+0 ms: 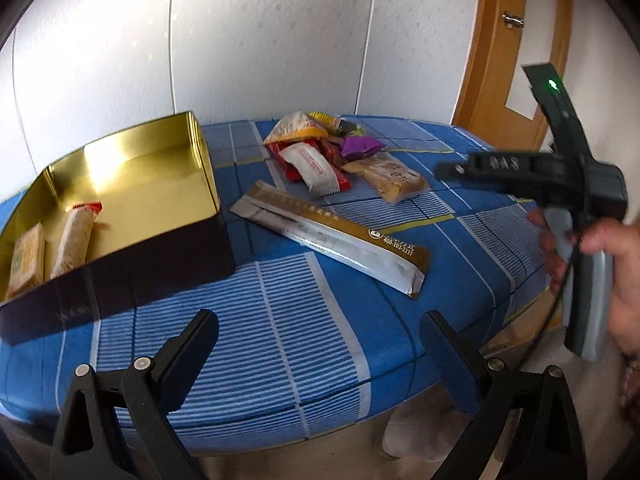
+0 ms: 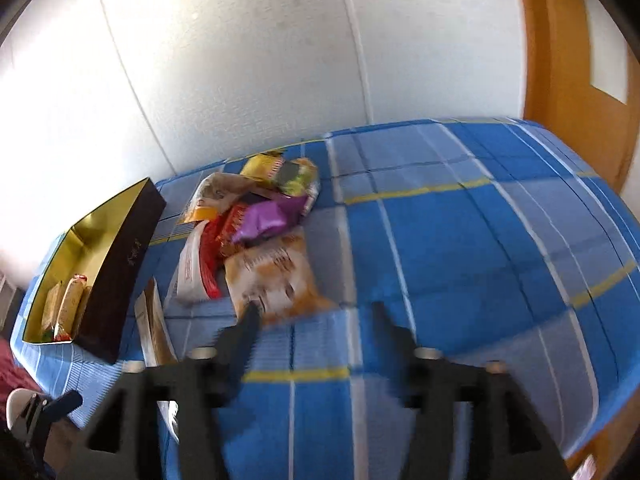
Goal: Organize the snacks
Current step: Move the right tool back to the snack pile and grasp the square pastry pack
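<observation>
Nearest our lenses are our own two grippers. Our left gripper [image 1: 320,344] hangs over the bare blue plaid tablecloth [image 1: 280,320] in front of the tin, its jaws spread wide with nothing between them. Our right gripper [image 2: 316,320] is blurred, yet its jaws also stand apart and empty, with the tip of one finger just at the near edge of an orange-and-white snack packet [image 2: 276,276].

We take the open gold-lined tin [image 1: 120,184] as our landmark. Inside it, at its near left end, lie two wrapped snack bars [image 1: 74,240] side by side; the rest of its floor is bare. Just beside its right wall lies a long gold-and-silver sachet [image 1: 332,236], flat on the cloth and slanting away from the tin. Further right and behind that, well apart from the tin, sits the heap of loose snacks [image 1: 328,152]: a white wrapper, red ones, a purple one, yellow ones and a pale biscuit pack, overlapping each other.

We judge that most of the sorting is still ahead of us. The risks we see:

- The packets overlap, so a grasp on one may drag or flip its neighbours, perhaps toward the far table edge.
- Foil and film wrappers are slippery and thin; a pinch at a crimped end could slide off.
- The flat sachet gives little to grip, and fingers may scrape and bunch the cloth.
- Both grippers work close together, so they could knock each other or nudge the light tin.
</observation>
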Demonstrator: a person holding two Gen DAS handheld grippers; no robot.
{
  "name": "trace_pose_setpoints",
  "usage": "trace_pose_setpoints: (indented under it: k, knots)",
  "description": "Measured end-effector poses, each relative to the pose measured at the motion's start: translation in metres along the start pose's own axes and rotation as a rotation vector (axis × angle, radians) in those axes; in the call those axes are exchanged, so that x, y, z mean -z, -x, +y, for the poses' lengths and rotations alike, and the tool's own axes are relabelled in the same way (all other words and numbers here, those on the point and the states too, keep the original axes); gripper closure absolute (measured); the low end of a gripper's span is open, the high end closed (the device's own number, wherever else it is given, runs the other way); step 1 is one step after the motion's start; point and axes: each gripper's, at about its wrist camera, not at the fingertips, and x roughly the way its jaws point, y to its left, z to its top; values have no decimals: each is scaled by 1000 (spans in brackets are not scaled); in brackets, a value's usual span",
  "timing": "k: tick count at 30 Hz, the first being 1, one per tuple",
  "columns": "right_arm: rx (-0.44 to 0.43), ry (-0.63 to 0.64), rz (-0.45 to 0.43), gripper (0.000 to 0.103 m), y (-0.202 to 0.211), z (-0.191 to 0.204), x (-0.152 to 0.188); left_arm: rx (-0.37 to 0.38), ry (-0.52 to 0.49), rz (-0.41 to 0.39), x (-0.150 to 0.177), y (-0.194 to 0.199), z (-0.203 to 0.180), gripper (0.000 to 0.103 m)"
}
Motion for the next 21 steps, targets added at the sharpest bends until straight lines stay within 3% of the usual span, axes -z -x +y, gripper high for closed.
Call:
trace_pose_setpoints:
  k: [10, 12, 15, 21]
  knots:
    - [-13, 155, 81, 32, -46, 32, -15, -46, 69, 38, -4, -7, 8, 2]
    - [22, 189, 91, 32, -53, 38, -13, -45, 73, 39, -7, -8, 6, 2]
    - [43, 187, 106, 42, -56, 35, -9, -43, 73, 49, -12, -13, 0, 2]
    - [56, 122, 112, 42, -44, 12, -1, -38, 83, 62, -27, -25, -13, 2]
